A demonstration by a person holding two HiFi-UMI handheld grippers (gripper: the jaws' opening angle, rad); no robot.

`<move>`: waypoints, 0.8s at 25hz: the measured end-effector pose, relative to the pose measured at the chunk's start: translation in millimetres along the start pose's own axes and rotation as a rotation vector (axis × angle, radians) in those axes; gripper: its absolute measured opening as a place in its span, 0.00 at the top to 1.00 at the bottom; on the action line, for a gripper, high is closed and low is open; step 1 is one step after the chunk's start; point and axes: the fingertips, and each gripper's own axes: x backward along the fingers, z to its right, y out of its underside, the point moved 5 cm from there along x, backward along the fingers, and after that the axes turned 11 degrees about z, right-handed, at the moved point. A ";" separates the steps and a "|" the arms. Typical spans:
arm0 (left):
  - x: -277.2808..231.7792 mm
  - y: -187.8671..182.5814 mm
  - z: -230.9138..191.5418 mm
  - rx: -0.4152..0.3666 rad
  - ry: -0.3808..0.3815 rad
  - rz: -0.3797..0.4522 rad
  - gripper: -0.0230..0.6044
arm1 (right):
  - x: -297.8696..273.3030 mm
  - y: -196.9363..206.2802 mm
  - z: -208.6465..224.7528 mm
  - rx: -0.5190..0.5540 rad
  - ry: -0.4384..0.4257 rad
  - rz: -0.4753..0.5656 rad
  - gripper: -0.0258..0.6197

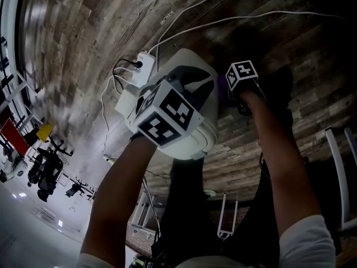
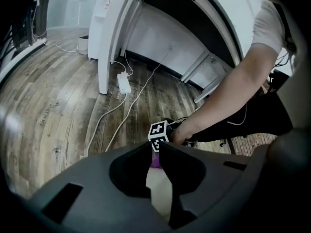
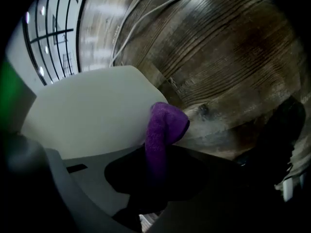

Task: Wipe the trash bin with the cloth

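With the right gripper pinching the purple cloth at the side of the trash bin and the left gripper, jaws pressed together, over the bin's top, a hard wipe could likely tip the unheld bin or tug the cloth loose.

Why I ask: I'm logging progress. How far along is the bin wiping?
Done: the purple cloth is gripped in the right claw. In hand: it is at the side of the white trash bin, left claw at its top. Left: the wiping itself; nothing shows how much is already wiped.
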 end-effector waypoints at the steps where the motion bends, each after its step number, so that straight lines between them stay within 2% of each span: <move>1: -2.0 -1.9 1.2 -0.001 0.001 0.003 0.91 | 1.7 4.5 6.8 0.035 0.031 -0.023 0.80; 4: -7.5 -5.7 2.9 -0.020 -0.002 0.000 0.91 | 11.9 3.1 23.5 0.081 0.080 -0.021 0.80; 10: -8.9 -5.0 -9.6 -0.039 -0.021 -0.011 0.91 | 37.2 -35.8 29.1 0.057 0.070 0.077 0.80; 15: -1.4 4.0 -33.0 -0.017 -0.036 -0.038 0.91 | 44.8 -75.0 8.2 0.042 0.008 0.160 0.80; 20: 9.8 1.4 -55.3 -0.008 -0.064 -0.033 0.91 | 41.0 -104.2 -22.1 0.051 -0.058 0.187 0.80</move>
